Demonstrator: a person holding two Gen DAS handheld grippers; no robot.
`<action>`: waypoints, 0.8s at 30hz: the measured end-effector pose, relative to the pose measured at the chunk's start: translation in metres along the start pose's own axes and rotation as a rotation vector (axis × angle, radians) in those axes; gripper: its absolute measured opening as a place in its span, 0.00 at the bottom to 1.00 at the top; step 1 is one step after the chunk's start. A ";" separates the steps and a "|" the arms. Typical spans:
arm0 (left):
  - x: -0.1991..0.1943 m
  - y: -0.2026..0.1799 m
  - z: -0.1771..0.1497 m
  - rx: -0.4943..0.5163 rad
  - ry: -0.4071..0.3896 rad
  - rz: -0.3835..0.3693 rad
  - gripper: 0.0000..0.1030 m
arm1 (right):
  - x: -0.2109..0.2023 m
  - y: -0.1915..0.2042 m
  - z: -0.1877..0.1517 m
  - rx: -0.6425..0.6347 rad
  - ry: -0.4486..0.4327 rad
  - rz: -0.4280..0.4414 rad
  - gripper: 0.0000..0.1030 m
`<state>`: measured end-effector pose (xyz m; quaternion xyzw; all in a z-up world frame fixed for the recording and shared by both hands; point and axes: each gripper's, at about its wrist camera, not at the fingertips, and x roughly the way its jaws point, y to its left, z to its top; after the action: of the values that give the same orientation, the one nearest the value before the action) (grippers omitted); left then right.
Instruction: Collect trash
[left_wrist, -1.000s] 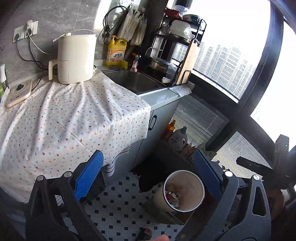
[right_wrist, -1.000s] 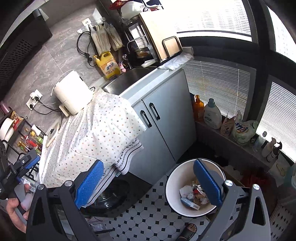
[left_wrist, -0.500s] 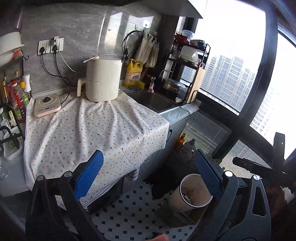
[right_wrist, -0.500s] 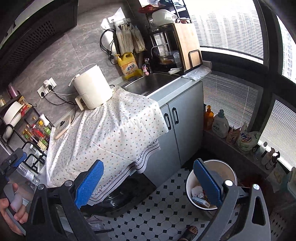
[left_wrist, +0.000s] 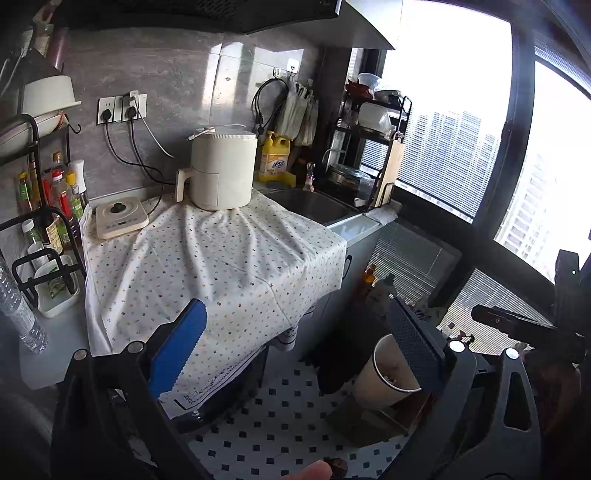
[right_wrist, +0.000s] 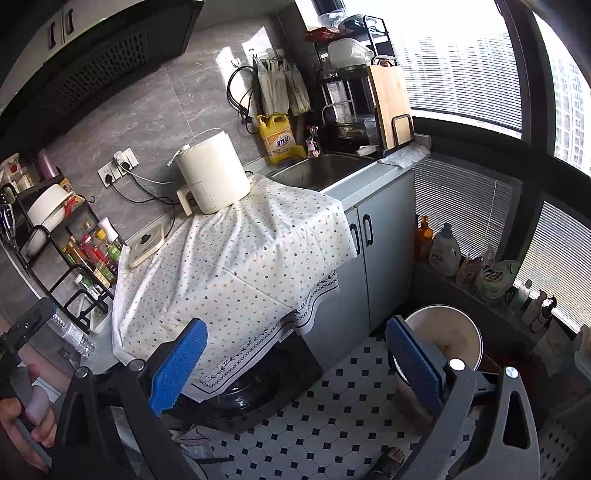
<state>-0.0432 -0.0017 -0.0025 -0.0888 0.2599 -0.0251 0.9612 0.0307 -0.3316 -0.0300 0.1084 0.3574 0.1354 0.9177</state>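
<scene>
Trash-wise, the only candidate I'm spotting up top is the plastic water bottle (left_wrist: 20, 314) lying on the bare counter just off the left edge of the dotted cloth (left_wrist: 207, 266), next to the black wire rack (left_wrist: 44, 258). In the right wrist view the same bottle (right_wrist: 74, 334) is showing up small, at the cloth's lower left corner. Whether it's actually trash is my guess; it's clear plastic and hard to read.

The bin (right_wrist: 448, 332) is sitting on the tiled floor (right_wrist: 332, 406) beside the grey cabinet (right_wrist: 380, 251), low and to the right. From the left view the bin (left_wrist: 384, 373) is peeking out right behind the right-hand finger, with some bits inside that I can't make out.

Both tools are hanging up in the air over the floor with nothing in them. The left gripper (left_wrist: 295, 350) is sitting with its fingers spread wide, and the right gripper (right_wrist: 295, 362) is spread just as wide.

So the geometry: the bottle is lying off to the left of both grippers and up at counter level, with its long axis running roughly front to back along the counter edge, slightly tilted. The left one looks nearer to it, so I'd say that's the one reaching, coming in across the bottle's width. The right one is hovering closer to the bin.
</scene>
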 end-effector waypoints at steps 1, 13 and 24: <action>-0.004 0.002 -0.001 -0.005 -0.005 0.003 0.94 | -0.003 0.004 -0.003 -0.011 0.002 0.001 0.92; -0.041 0.018 -0.002 -0.022 -0.040 0.034 0.94 | -0.011 0.037 -0.010 -0.044 -0.009 0.018 0.92; -0.050 0.024 -0.003 -0.026 -0.044 0.041 0.94 | -0.014 0.047 -0.012 -0.047 -0.016 0.020 0.92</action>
<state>-0.0880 0.0265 0.0158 -0.0967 0.2406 -0.0003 0.9658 0.0041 -0.2910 -0.0161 0.0915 0.3457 0.1520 0.9214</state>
